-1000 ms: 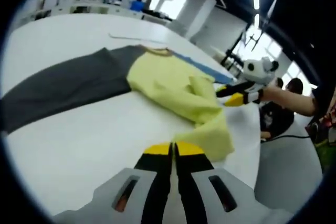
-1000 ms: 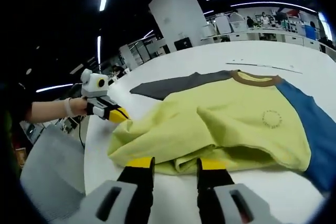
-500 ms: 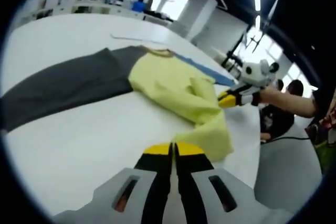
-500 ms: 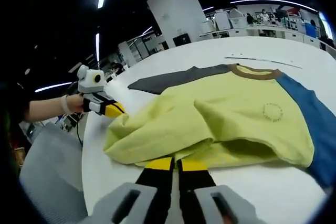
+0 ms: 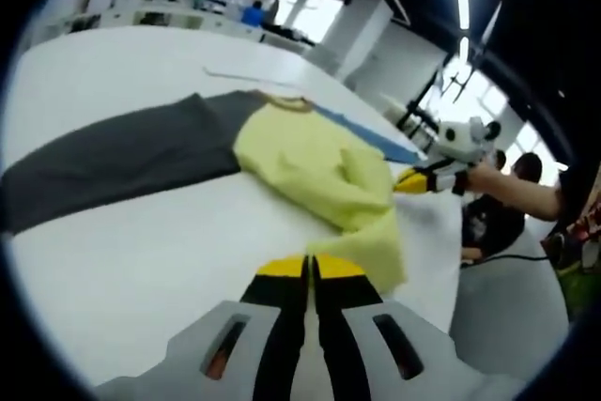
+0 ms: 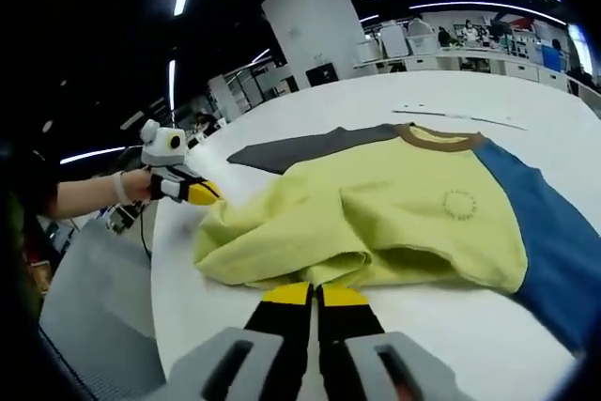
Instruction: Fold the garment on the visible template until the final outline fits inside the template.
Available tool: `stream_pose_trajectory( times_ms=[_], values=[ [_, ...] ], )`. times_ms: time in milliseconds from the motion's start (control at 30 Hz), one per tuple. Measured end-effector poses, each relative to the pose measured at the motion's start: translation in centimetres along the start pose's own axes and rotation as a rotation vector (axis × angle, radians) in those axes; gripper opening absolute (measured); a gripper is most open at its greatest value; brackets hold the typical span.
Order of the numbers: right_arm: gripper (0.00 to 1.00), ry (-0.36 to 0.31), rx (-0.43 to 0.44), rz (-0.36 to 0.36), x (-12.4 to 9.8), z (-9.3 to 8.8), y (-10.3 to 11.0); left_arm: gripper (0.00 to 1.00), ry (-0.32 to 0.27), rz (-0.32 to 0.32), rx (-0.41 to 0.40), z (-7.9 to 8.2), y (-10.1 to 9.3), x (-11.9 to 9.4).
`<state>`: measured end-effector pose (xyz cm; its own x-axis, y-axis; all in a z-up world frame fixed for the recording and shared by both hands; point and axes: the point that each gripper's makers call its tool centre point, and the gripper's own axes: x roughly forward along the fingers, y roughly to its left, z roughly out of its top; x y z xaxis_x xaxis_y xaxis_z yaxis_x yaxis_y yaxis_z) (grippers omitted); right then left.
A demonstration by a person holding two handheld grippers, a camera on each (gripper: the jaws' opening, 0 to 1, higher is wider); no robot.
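A shirt lies on the white table [image 6: 526, 91]. It has a yellow body [image 6: 423, 204], a grey sleeve [image 6: 300, 149], a blue sleeve [image 6: 549, 241] and a brown collar [image 6: 437, 138]. Its lower part is folded up into a rumpled layer. My right gripper [image 6: 315, 294] is shut on the near yellow hem. From the left gripper view the right gripper [image 5: 420, 178] meets the yellow cloth [image 5: 319, 161] at its far edge. My left gripper [image 5: 308, 268] is shut with nothing between its jaws, just left of the hem corner [image 5: 380, 251]. The left gripper [image 6: 195, 192] also appears beside the cloth's left edge.
A thin dark line [image 6: 460, 116] marks the table beyond the collar. The table edge [image 6: 155, 260] runs close on the left, with grey floor below. A person's hand [image 5: 507, 180] holds the right gripper. Desks and people fill the room behind.
My right gripper was open over the hem a second ago and has shut on it. The hem now sits bunched higher. My left gripper stayed shut.
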<state>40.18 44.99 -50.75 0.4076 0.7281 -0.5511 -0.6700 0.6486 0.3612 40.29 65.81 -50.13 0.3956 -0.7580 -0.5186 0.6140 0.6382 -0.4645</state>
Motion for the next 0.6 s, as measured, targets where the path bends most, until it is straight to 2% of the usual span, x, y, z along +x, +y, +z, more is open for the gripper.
stream_pose_trajectory(
  times_ms=[167,300,433,533,600],
  values=[
    [0.00,0.006,-0.013,-0.032,-2.4,-0.5,-0.6,0.00,-0.006,0.013,-0.029,-0.2,-0.1,-0.5],
    [0.00,0.037,-0.041,-0.077,-4.7,-1.8,-1.4,0.00,-0.007,0.010,-0.046,-0.5,-0.3,-0.7],
    [0.00,0.027,-0.029,-0.117,-6.9,-2.5,-2.1,0.00,0.009,0.012,-0.044,-0.9,-0.5,-1.1],
    [0.00,0.031,-0.024,-0.128,-8.6,-3.1,-1.9,0.00,-0.002,0.010,-0.057,-0.7,-1.2,-1.4],
    [0.00,0.064,-0.057,-0.154,-9.8,-4.0,-1.9,0.00,-0.003,0.008,-0.061,-0.8,-1.8,-1.6]
  ],
)
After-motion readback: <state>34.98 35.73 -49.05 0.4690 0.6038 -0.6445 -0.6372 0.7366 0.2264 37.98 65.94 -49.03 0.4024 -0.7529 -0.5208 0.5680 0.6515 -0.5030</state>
